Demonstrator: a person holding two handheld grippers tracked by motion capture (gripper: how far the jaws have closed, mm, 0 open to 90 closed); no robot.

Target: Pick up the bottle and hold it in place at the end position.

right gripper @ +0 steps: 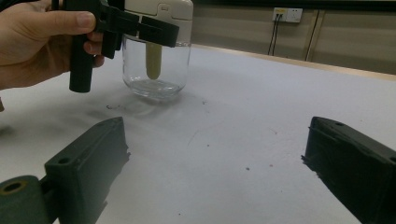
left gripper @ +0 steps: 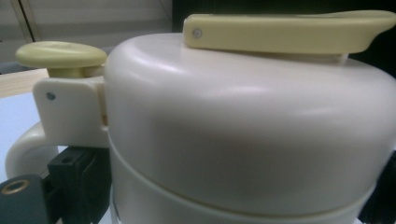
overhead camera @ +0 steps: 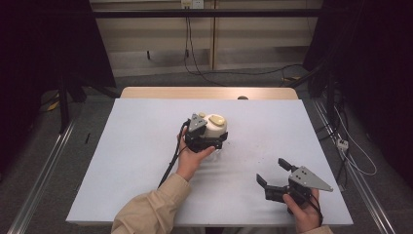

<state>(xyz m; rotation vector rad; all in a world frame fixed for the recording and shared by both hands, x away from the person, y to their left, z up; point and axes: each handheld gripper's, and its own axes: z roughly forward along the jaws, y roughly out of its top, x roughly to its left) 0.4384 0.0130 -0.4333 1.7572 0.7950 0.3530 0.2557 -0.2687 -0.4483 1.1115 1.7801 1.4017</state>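
Observation:
A glass jar (overhead camera: 215, 126) with a cream lid (left gripper: 243, 130) and a pale yellow lever on top stands upright at the middle of the white table (overhead camera: 141, 161). My left gripper (overhead camera: 210, 140) is shut on the lid from the near-left side, one jaw on each flank. In the right gripper view the clear glass body (right gripper: 156, 65) rests on the table beneath the left gripper (right gripper: 140, 25), with a yellowish stem inside. The right gripper (overhead camera: 271, 170) lies low at the front right, open and holding nothing (right gripper: 217, 135), well apart from the jar.
A strip of wooden tabletop (overhead camera: 209, 92) shows past the white sheet's far edge, with a small dark round thing (overhead camera: 242, 98) on it. Metal rails and cables (overhead camera: 350, 156) run along the floor on both sides. Small dark specks mark the sheet near the jar.

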